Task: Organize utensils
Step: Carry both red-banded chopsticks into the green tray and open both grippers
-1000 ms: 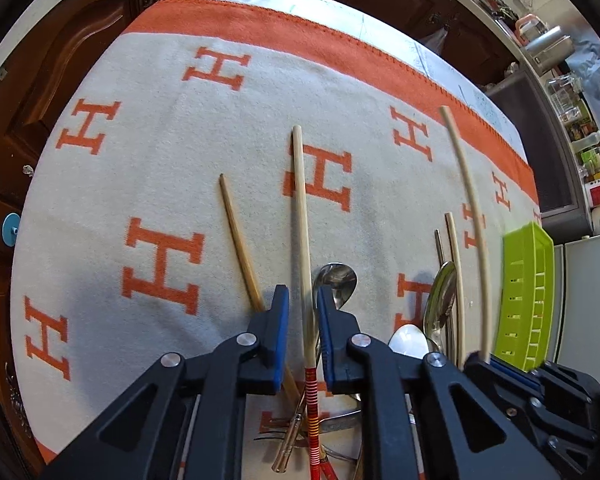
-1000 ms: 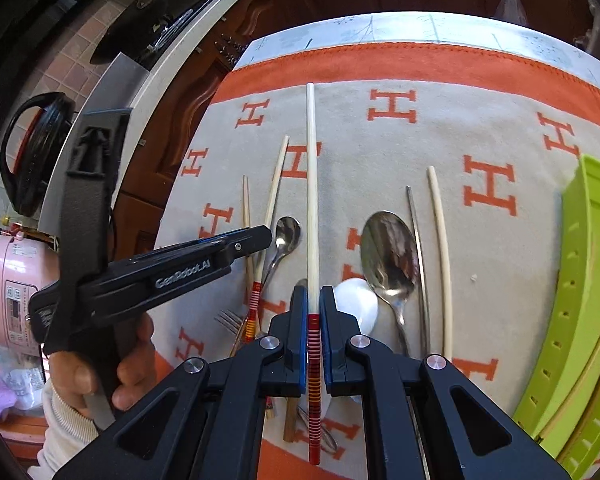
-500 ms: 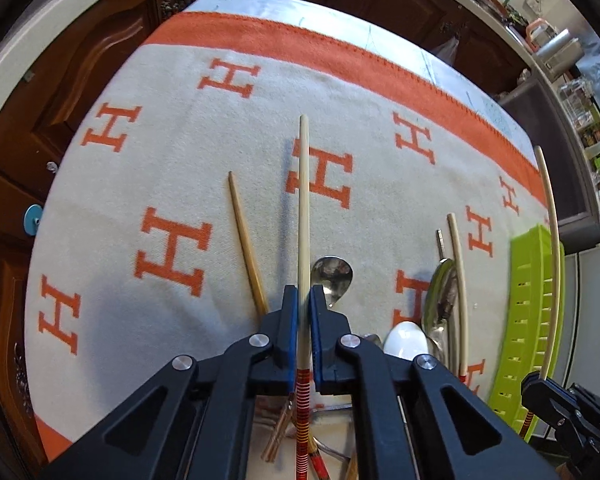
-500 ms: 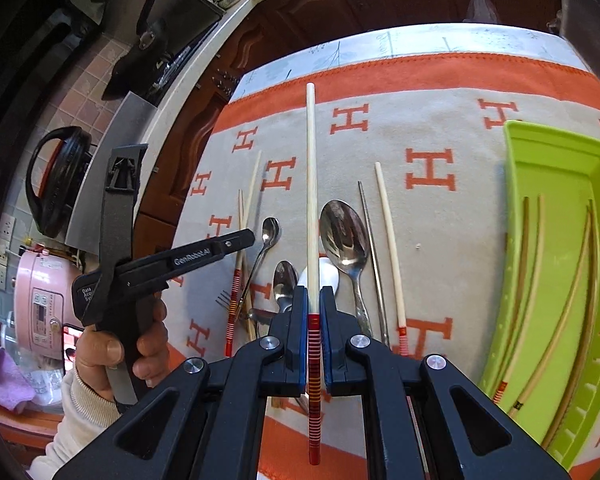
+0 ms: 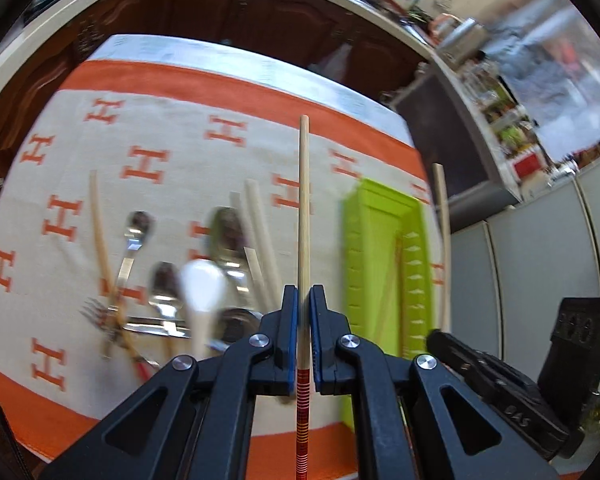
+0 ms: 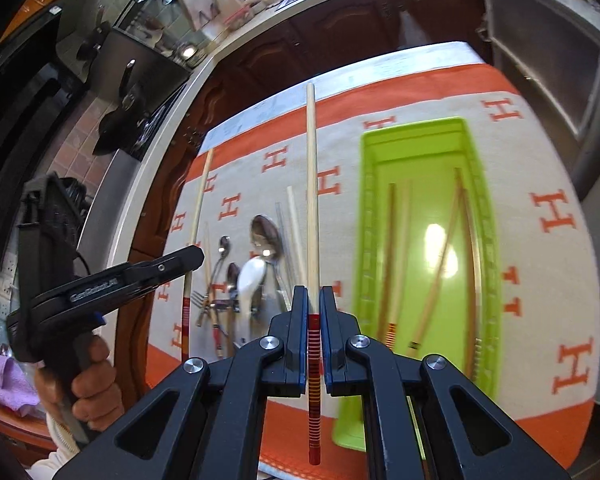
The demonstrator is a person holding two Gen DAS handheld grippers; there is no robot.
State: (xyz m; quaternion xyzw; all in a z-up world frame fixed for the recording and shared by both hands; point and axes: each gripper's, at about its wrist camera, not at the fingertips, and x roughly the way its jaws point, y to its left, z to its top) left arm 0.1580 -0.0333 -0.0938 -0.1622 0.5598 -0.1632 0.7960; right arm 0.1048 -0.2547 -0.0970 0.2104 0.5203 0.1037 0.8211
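Note:
My left gripper (image 5: 304,300) is shut on a pale chopstick (image 5: 304,200) with a red-striped end, held above the cloth between the utensil pile and the green tray (image 5: 350,240). My right gripper (image 6: 313,300) is shut on a matching chopstick (image 6: 312,184), just left of the green tray (image 6: 366,200). Several chopsticks (image 6: 436,276) lie inside that tray. On the cloth to the left lie metal spoons (image 6: 265,232), a white spoon (image 6: 252,280), a fork (image 5: 96,312) and loose chopsticks (image 5: 260,232). Each gripper shows in the other's view: the left (image 6: 196,254), the right (image 5: 436,334).
An orange-bordered cloth with H marks (image 5: 172,128) covers the table. Dark wooden cabinets (image 6: 340,24) and a counter run behind it, with a steel sink unit (image 6: 548,80) at the right. A person's hand (image 6: 88,376) grips the left tool.
The left gripper closed on a chopstick from the cloth and lifted it. Both grippers rose and swung right, so the green tray now sits close by both.

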